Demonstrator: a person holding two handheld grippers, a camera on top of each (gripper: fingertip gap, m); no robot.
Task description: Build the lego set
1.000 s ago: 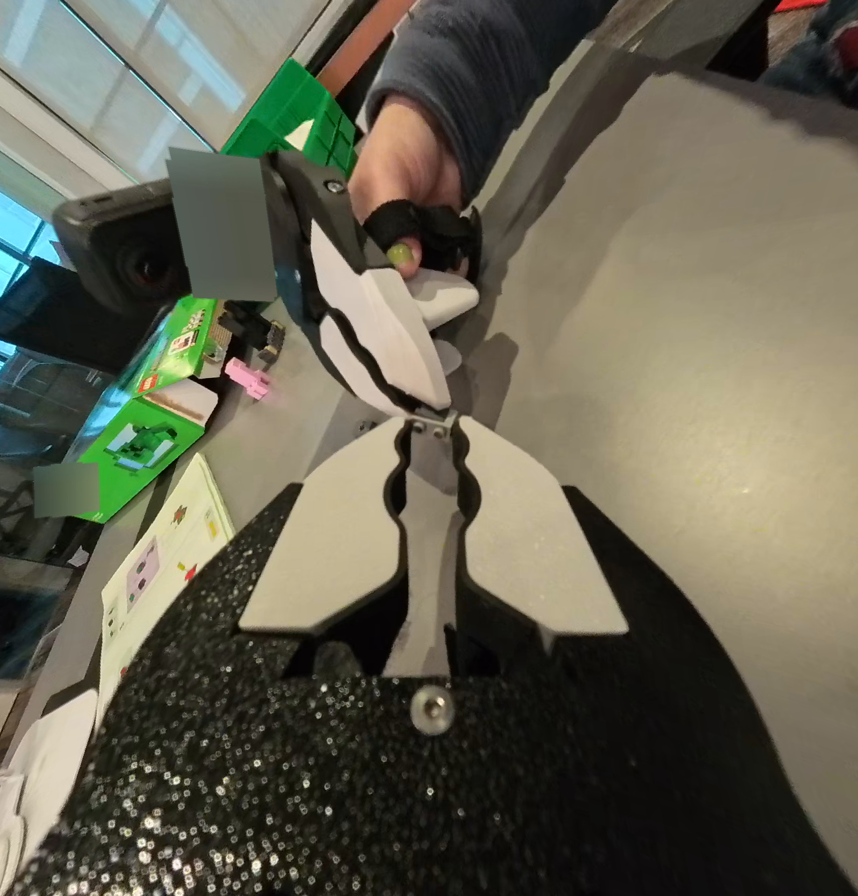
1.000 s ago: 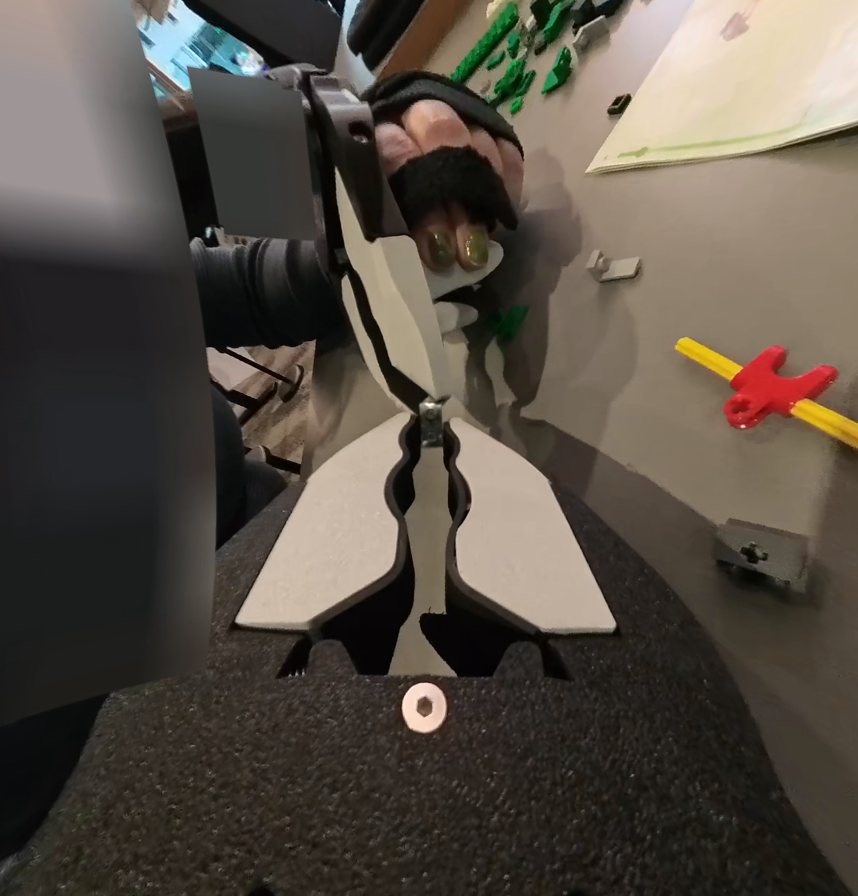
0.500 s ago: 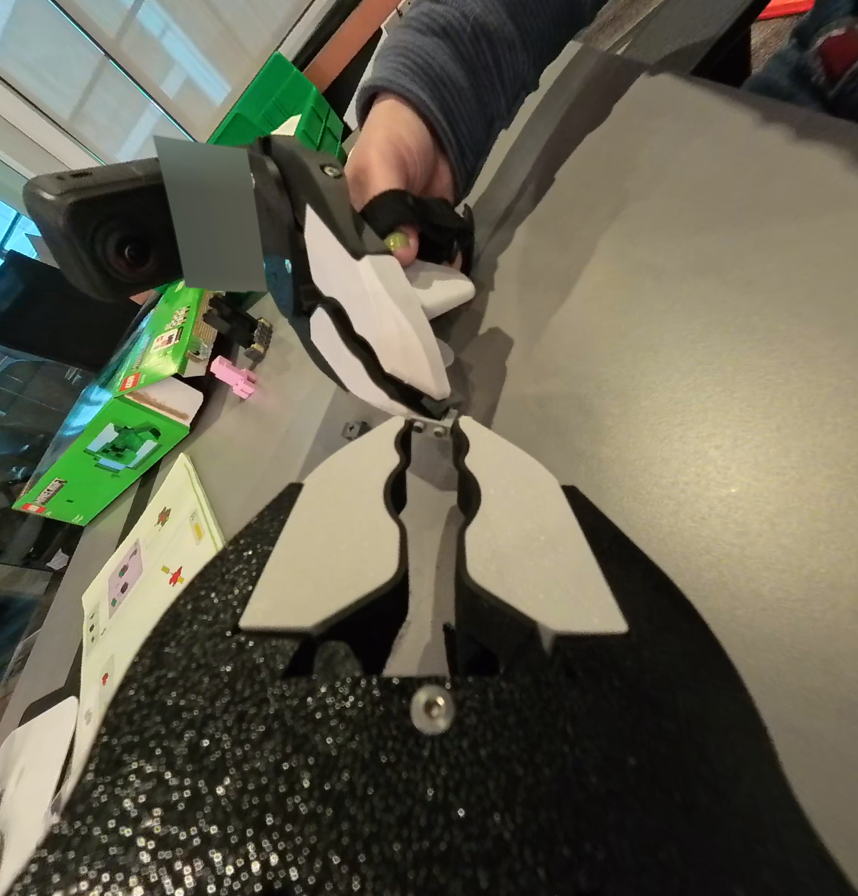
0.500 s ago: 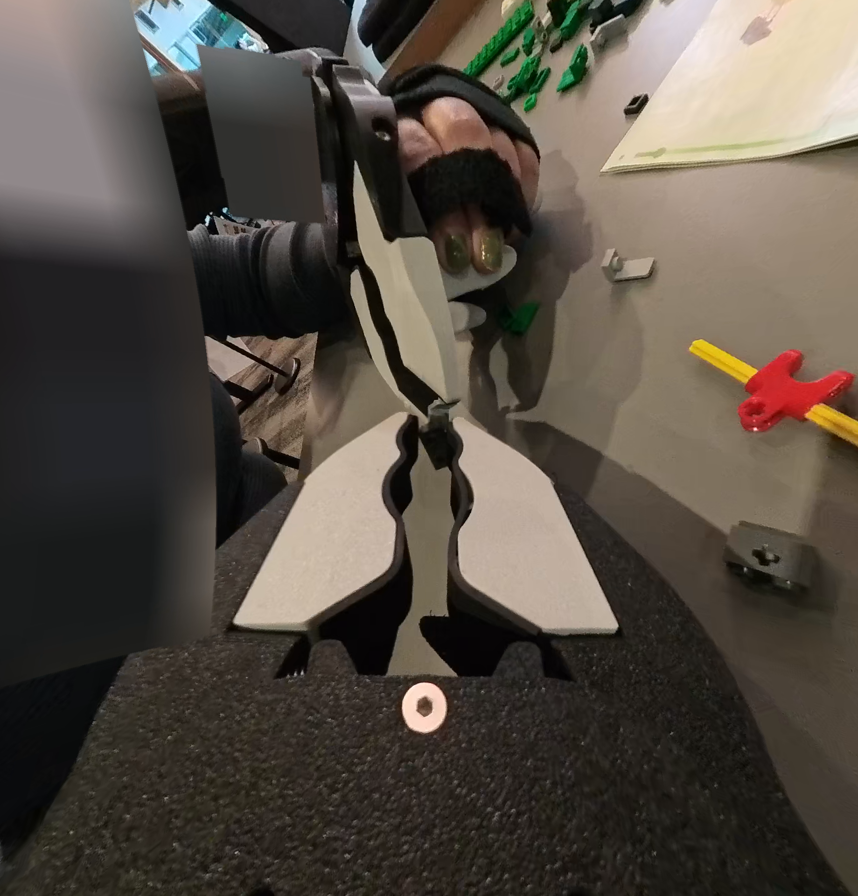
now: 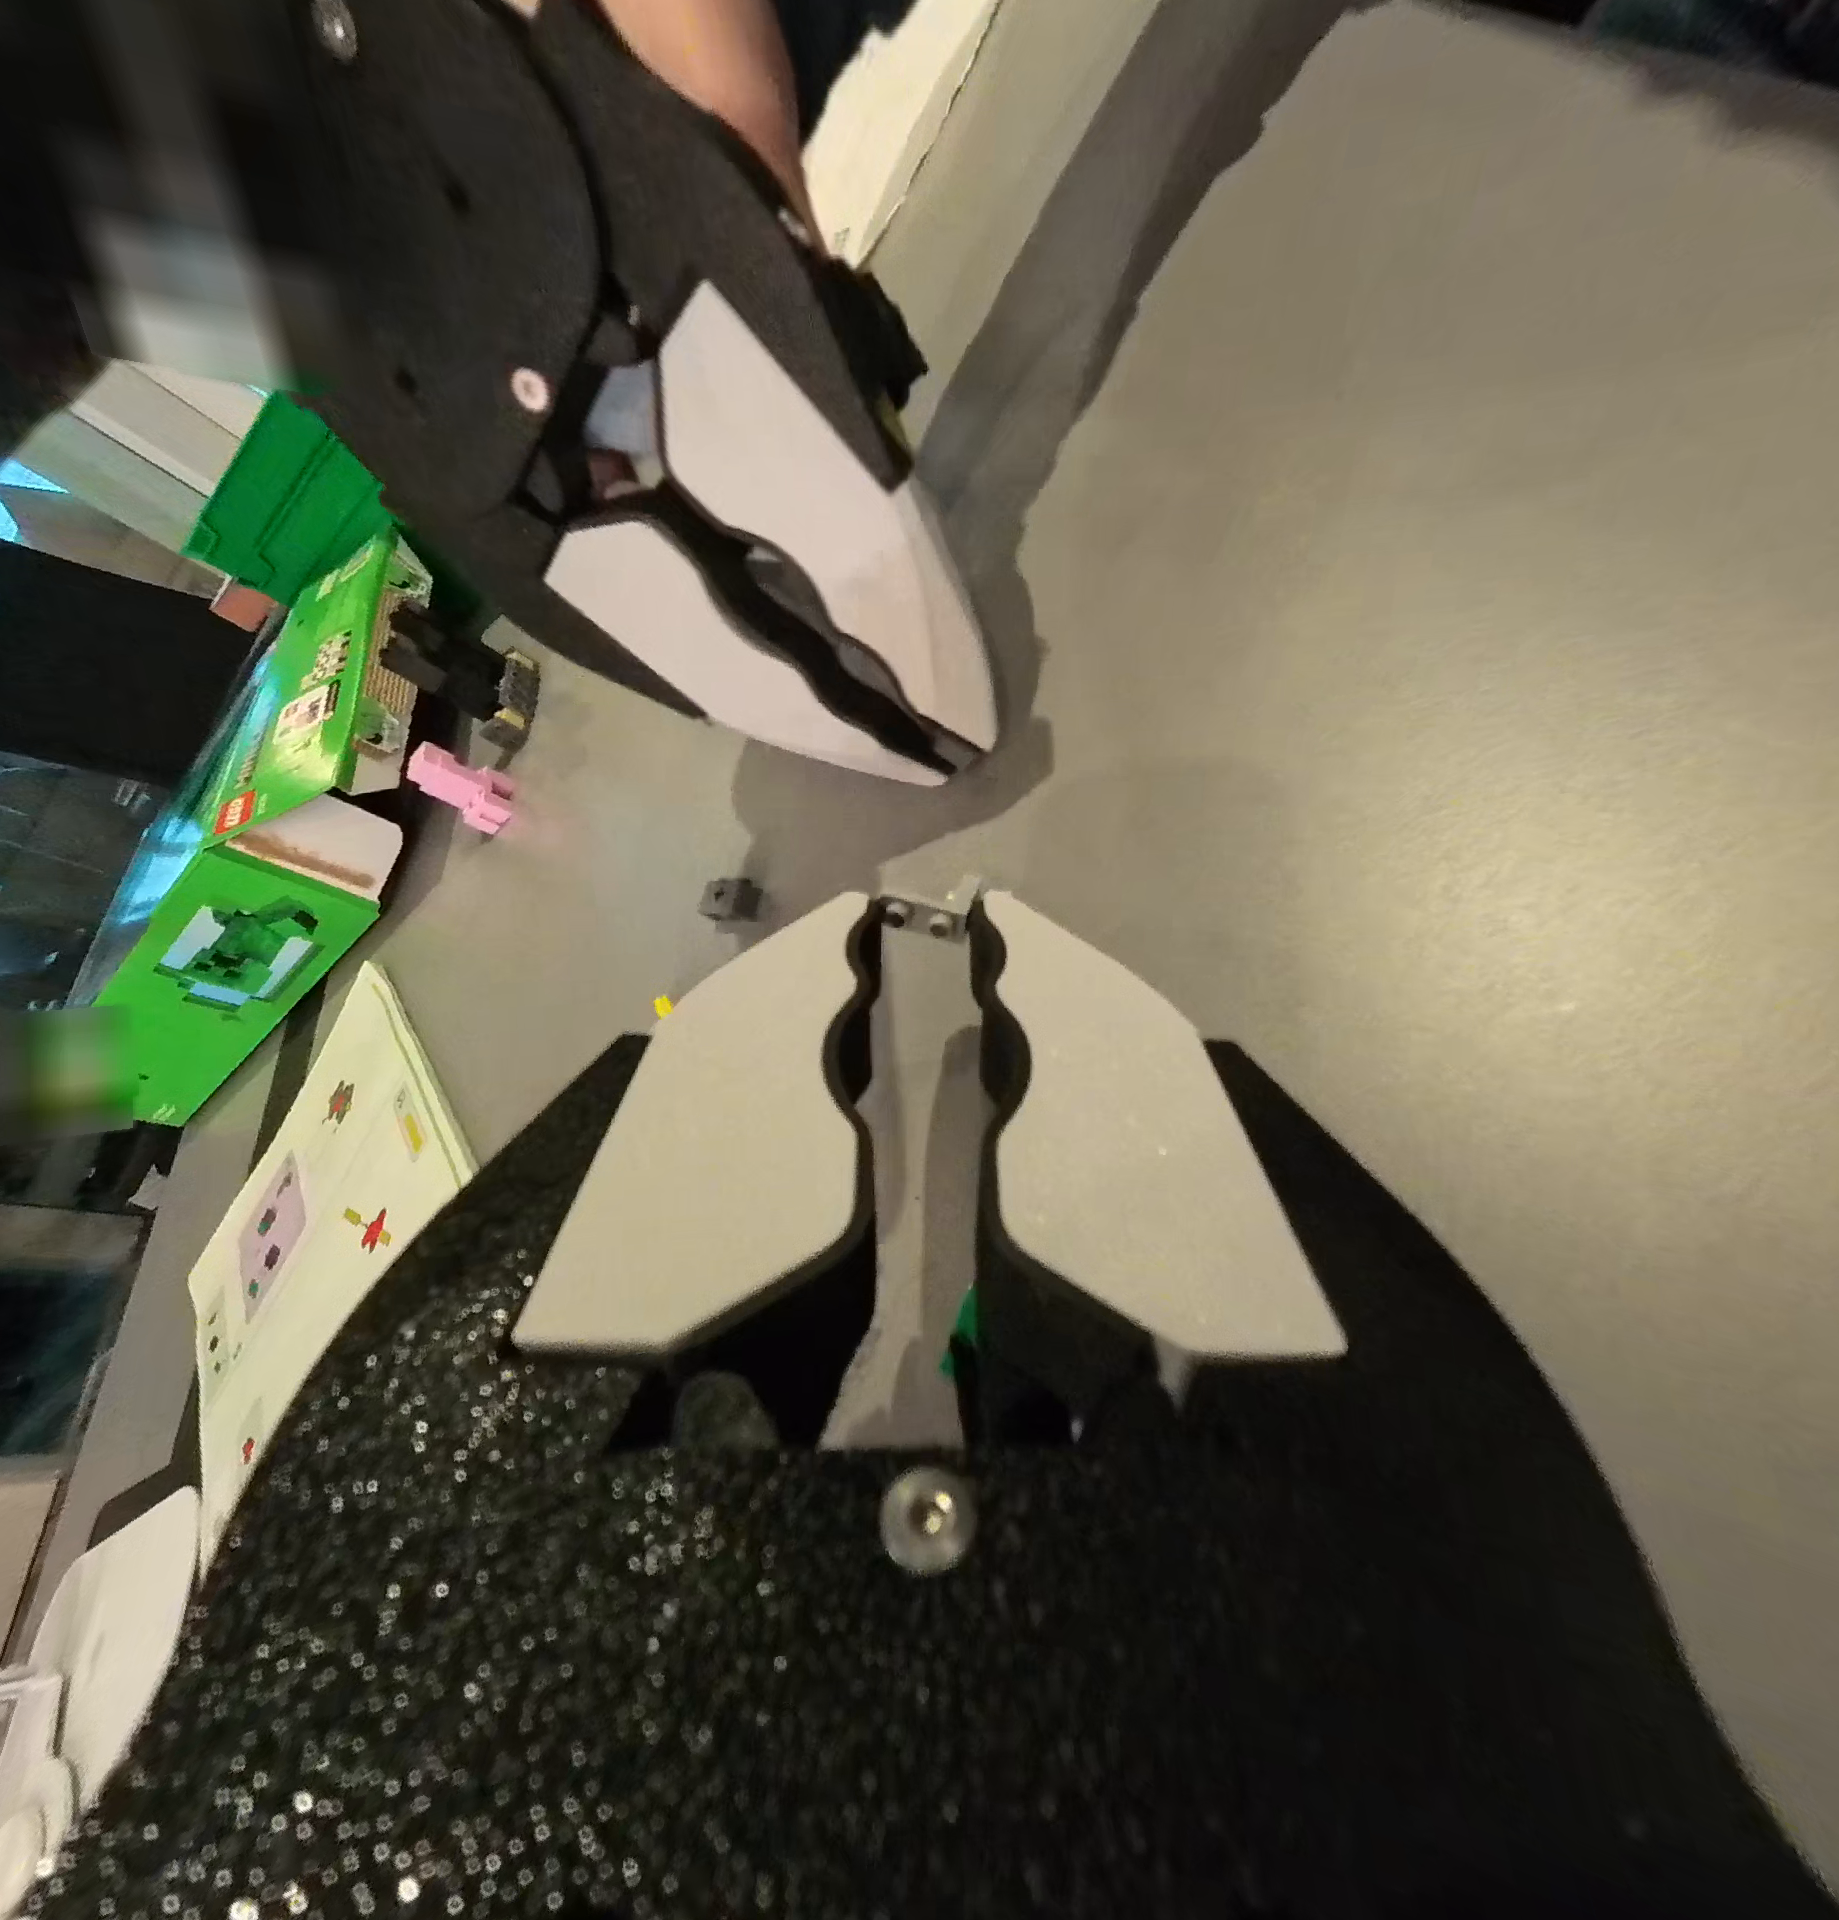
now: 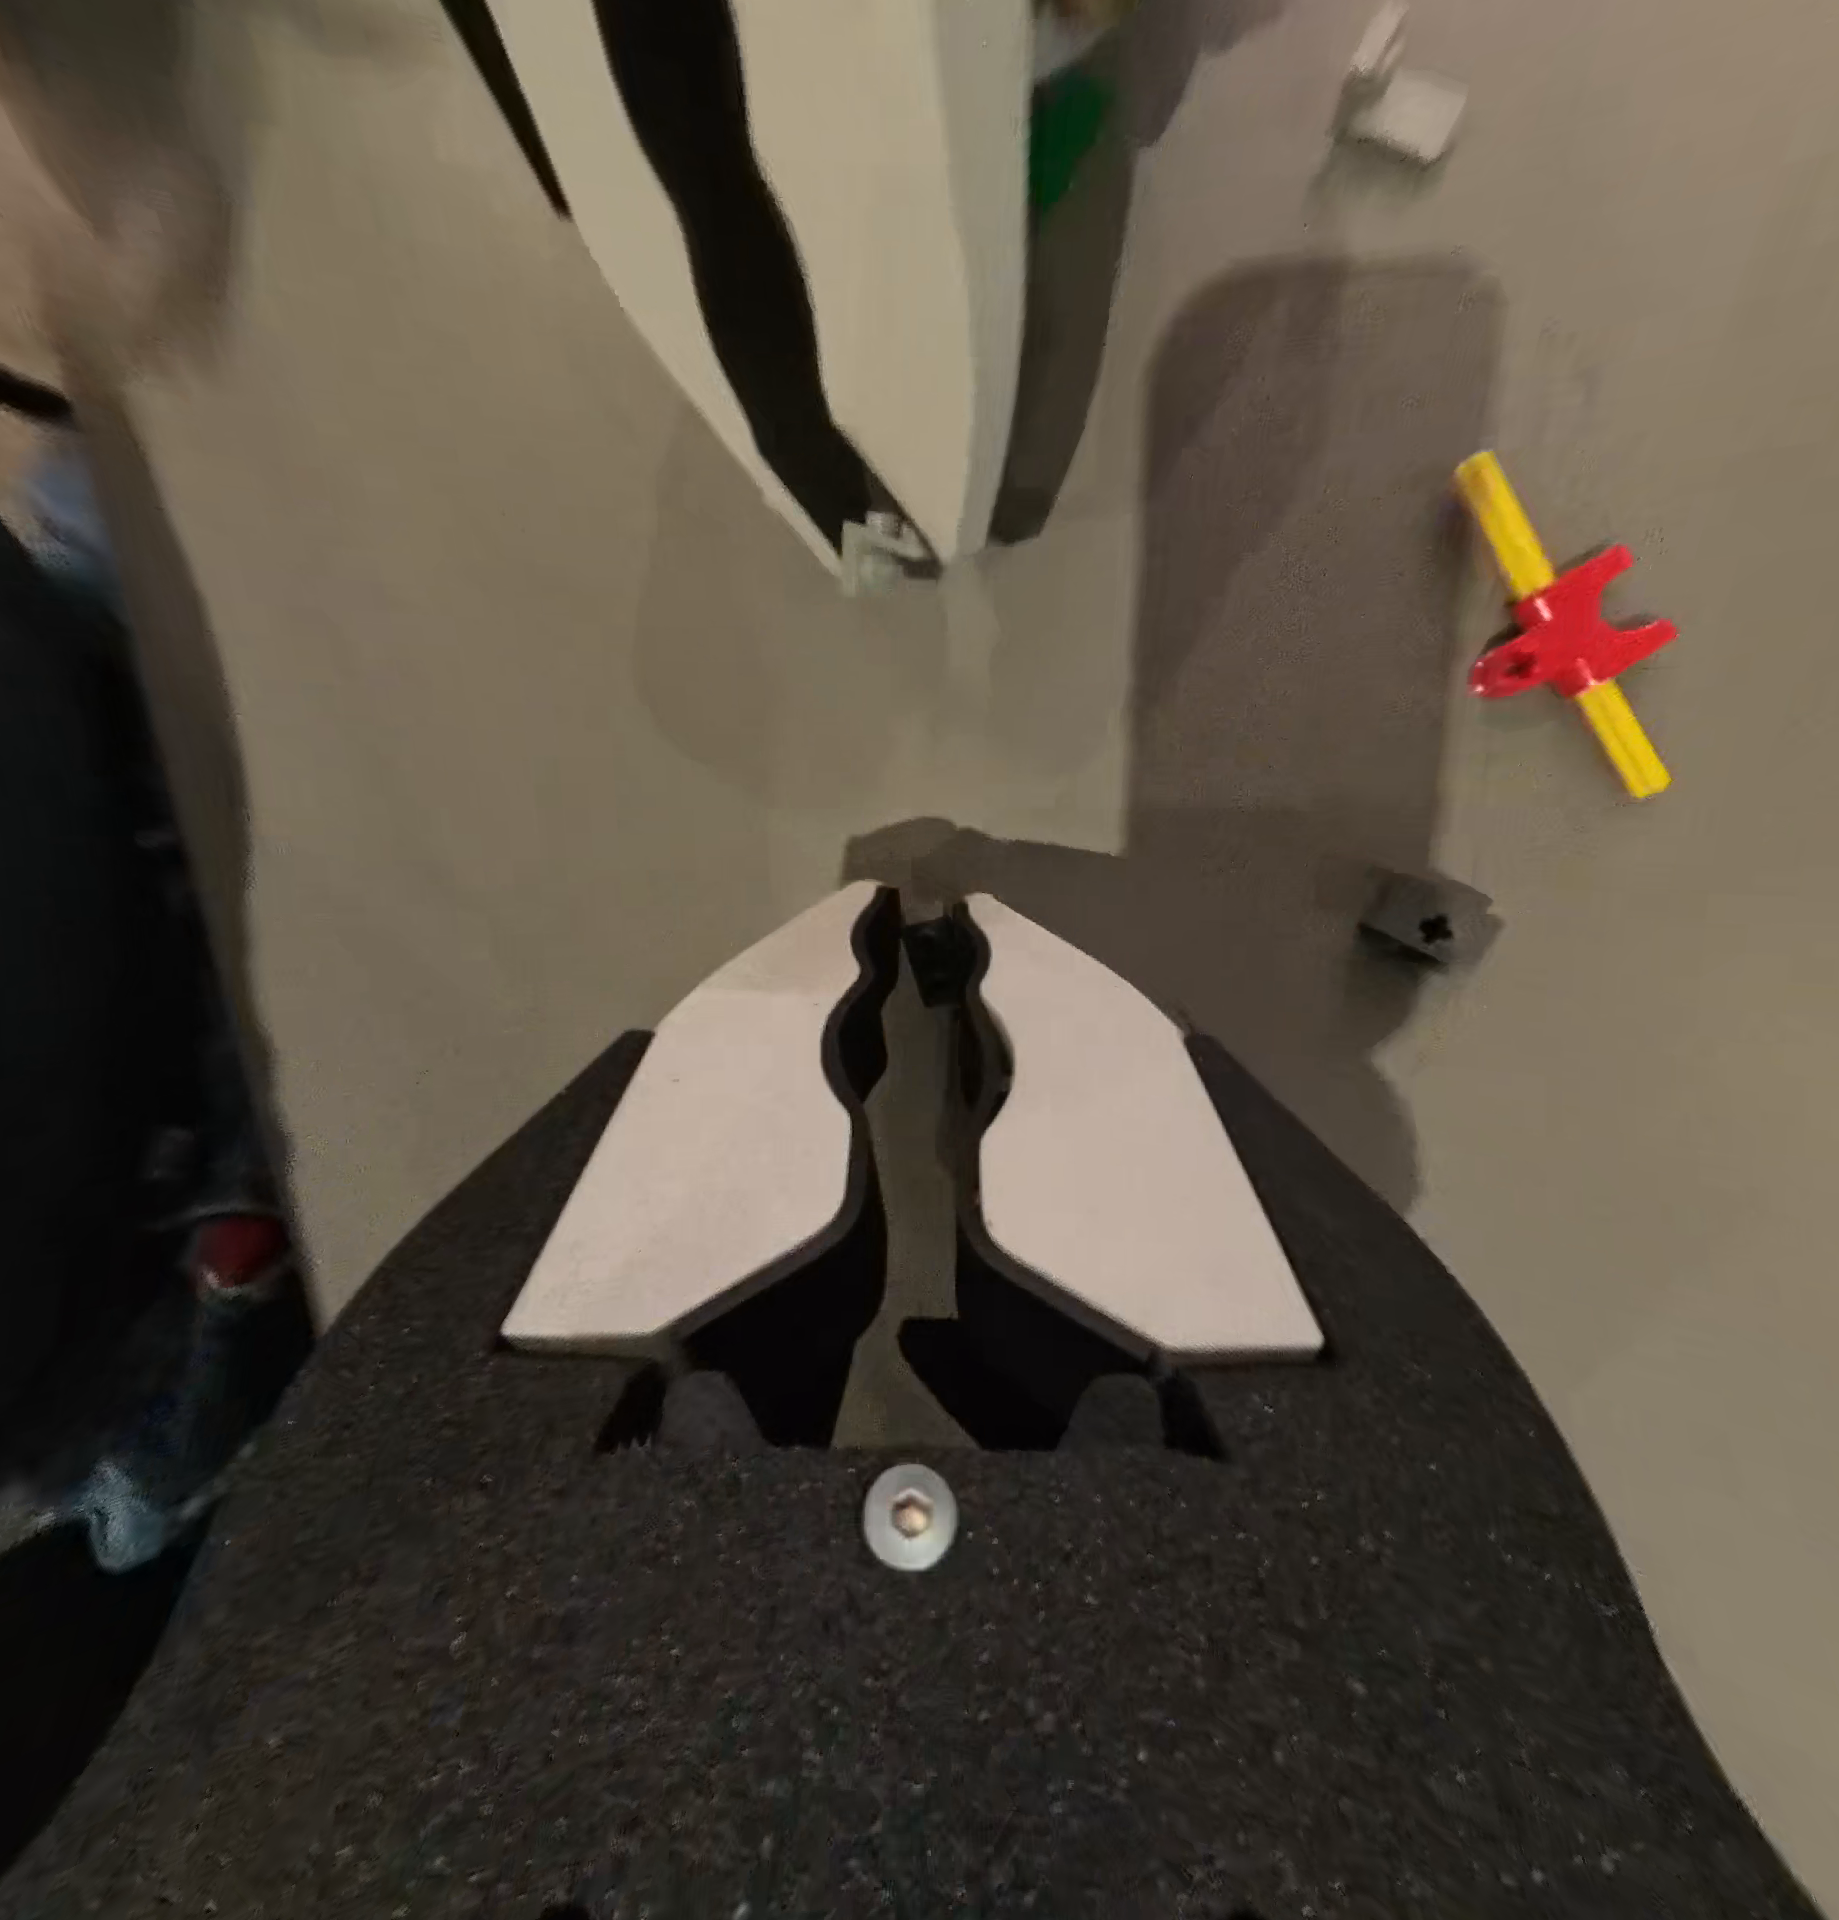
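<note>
Left wrist view: our left claw [image 5: 930,914] pinches a small light grey brick [image 5: 928,912] at its tips above the grey bench [image 5: 1466,727]; our right claw [image 5: 956,756] hangs just beyond, apart. Green boxes [image 5: 240,956] and a pink piece [image 5: 463,787] lie leftward.

Right wrist view: our right claw [image 6: 930,920] is pressed on a small dark piece [image 6: 936,961]. A red-and-yellow piece [image 6: 1564,634] and dark grey brick [image 6: 1424,920] rest to the right.

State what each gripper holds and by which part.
The left gripper pinches a small light-grey piece at its fingertips. The right gripper pinches a small dark piece; which part cannot be told.
</note>
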